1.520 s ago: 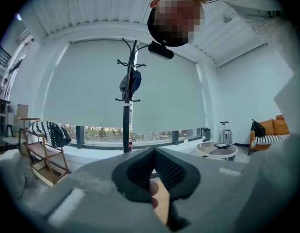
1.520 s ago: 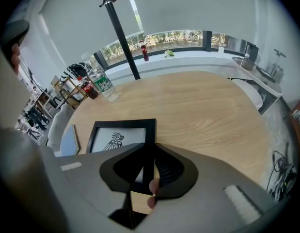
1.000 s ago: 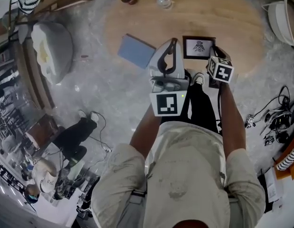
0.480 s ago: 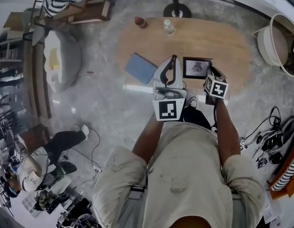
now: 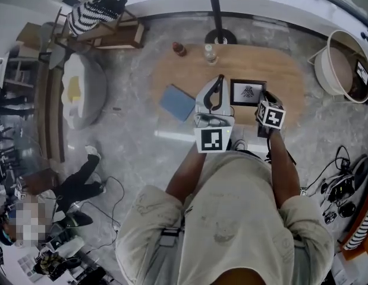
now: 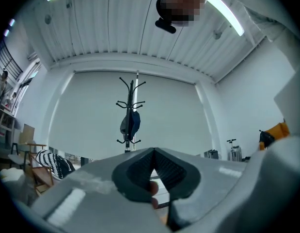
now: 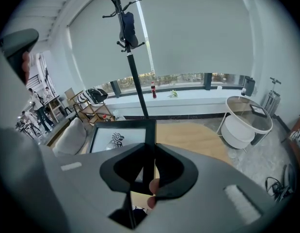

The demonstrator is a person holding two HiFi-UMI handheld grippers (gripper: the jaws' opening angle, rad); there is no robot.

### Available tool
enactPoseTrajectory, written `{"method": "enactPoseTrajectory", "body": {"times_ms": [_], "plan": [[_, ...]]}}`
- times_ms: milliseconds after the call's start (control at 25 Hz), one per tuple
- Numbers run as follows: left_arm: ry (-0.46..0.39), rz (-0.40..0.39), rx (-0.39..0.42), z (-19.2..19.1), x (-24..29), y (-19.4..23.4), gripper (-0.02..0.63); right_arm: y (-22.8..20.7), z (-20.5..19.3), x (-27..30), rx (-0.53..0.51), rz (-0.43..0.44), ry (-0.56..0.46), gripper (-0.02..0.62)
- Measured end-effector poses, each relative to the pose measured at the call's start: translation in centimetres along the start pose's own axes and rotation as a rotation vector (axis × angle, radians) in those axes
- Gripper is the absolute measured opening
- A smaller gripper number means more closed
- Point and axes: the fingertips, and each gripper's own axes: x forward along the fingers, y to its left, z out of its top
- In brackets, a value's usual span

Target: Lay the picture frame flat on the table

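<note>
well, at the left end of the wooden table (image 5: 279, 64) a blue book (image 5: 177, 102) lies flat. next comes my left gripper (image 6: 153, 154), pointing out about level, its jaws pressed together on nothing. further right, the picture frame (image 5: 248, 92) sits face up over the tabletop, its right edge pinched between the jaws of my right gripper (image 7: 149, 163), which angles downward.
</note>
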Motion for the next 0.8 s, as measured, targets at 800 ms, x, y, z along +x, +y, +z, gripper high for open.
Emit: {"method": "enactPoseTrajectory", "body": {"times_ms": [800], "plan": [[-0.018,0.039,0.001,2.0,0.4,-0.9,0.005,-0.9,4.2,-3.4,-0.059,0.009,-0.125,0.071]]}}
